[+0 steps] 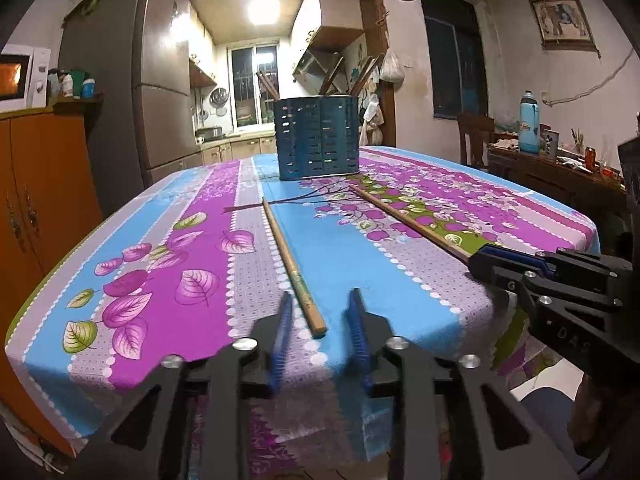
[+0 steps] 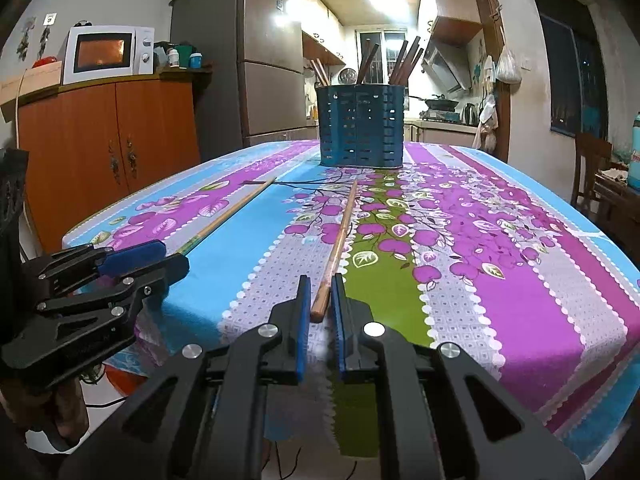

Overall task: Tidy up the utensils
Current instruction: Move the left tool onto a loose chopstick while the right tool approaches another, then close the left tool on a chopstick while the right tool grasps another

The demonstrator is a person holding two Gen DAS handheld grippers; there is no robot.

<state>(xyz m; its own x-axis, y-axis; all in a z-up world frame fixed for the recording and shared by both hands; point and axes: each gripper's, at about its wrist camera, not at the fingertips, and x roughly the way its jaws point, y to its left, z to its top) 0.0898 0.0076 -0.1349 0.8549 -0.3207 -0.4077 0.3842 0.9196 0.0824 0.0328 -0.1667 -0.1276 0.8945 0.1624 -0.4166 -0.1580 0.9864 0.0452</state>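
A blue slotted utensil holder (image 1: 317,138) (image 2: 360,126) stands upright at the far end of the table and holds several dark chopsticks. Two wooden chopsticks lie flat on the tablecloth. My left gripper (image 1: 320,300) is open, its blue pads on either side of the near end of the left chopstick (image 1: 292,266), without touching it. My right gripper (image 2: 320,284) has its pads nearly closed around the near end of the right chopstick (image 2: 340,236), which rests on the cloth. Each gripper also shows in the other view: the right one (image 1: 486,258), the left one (image 2: 160,258).
The table (image 1: 360,256) carries a floral purple, blue and green cloth, and its near edge lies just under both grippers. An orange cabinet (image 2: 108,152) with a microwave (image 2: 108,54) stands to the left, a fridge behind it. A cluttered side table (image 1: 560,164) stands to the right.
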